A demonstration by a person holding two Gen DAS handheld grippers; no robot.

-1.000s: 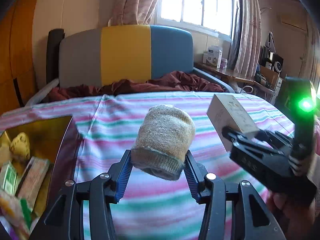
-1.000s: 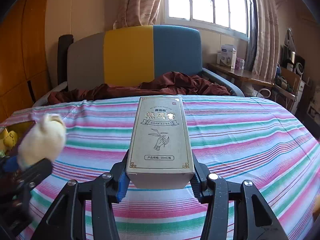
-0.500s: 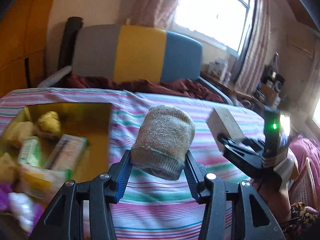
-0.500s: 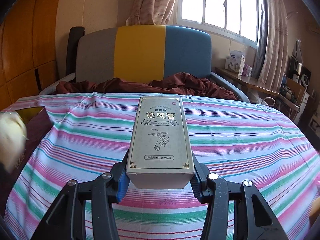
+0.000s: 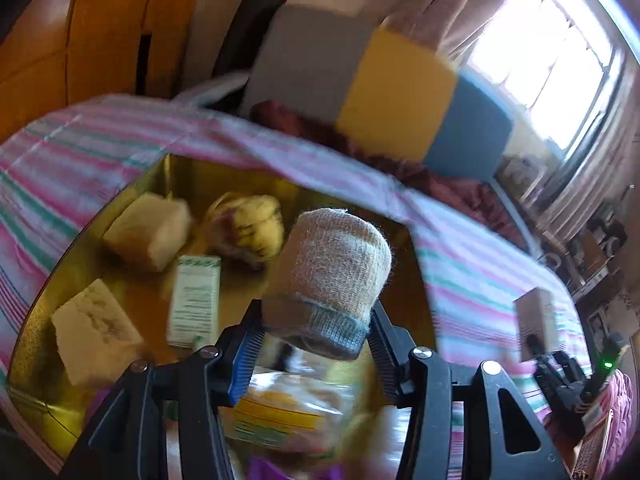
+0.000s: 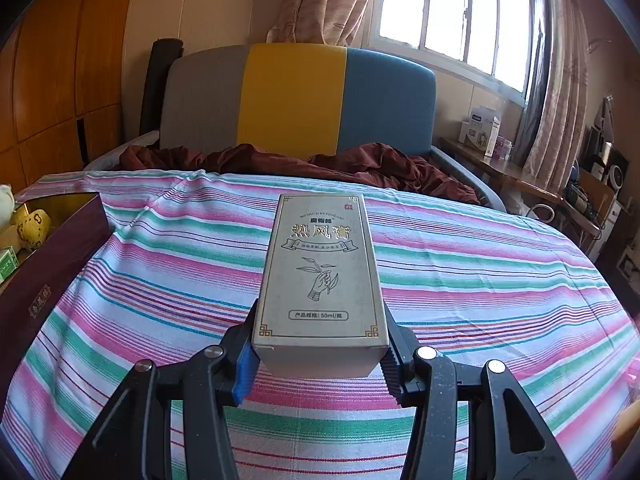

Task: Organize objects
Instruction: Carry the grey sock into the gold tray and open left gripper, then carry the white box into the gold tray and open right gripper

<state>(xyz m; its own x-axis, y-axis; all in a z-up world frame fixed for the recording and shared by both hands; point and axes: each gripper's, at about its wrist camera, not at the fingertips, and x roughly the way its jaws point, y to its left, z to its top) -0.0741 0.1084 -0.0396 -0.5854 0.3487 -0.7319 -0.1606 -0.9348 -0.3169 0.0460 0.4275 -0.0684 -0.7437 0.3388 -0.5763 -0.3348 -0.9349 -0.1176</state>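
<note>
My left gripper [image 5: 314, 340] is shut on a rolled beige sock with a grey cuff [image 5: 330, 276] and holds it above an open box with a gold lining [image 5: 176, 168]. The box holds pale blocks [image 5: 148, 230], a yellow patterned bundle [image 5: 246, 226], a green-and-white carton [image 5: 196, 300] and packets at the near end. My right gripper [image 6: 318, 364] is shut on a grey-gold carton with Chinese print [image 6: 322, 276], held above the striped cloth. That carton and gripper also show far right in the left wrist view [image 5: 536, 322]. The box's dark red side shows in the right wrist view [image 6: 52, 276].
A striped pink, green and white cloth [image 6: 460, 280] covers the table. Behind it stands a grey, yellow and blue sofa [image 6: 296, 96] with a dark red blanket [image 6: 360, 164]. A side desk with boxes [image 6: 482, 130] stands at right under the window.
My left gripper has swung left with the sock, from over the striped cloth to above the open box. My right gripper has shifted slightly, still holding the carton over the cloth.
</note>
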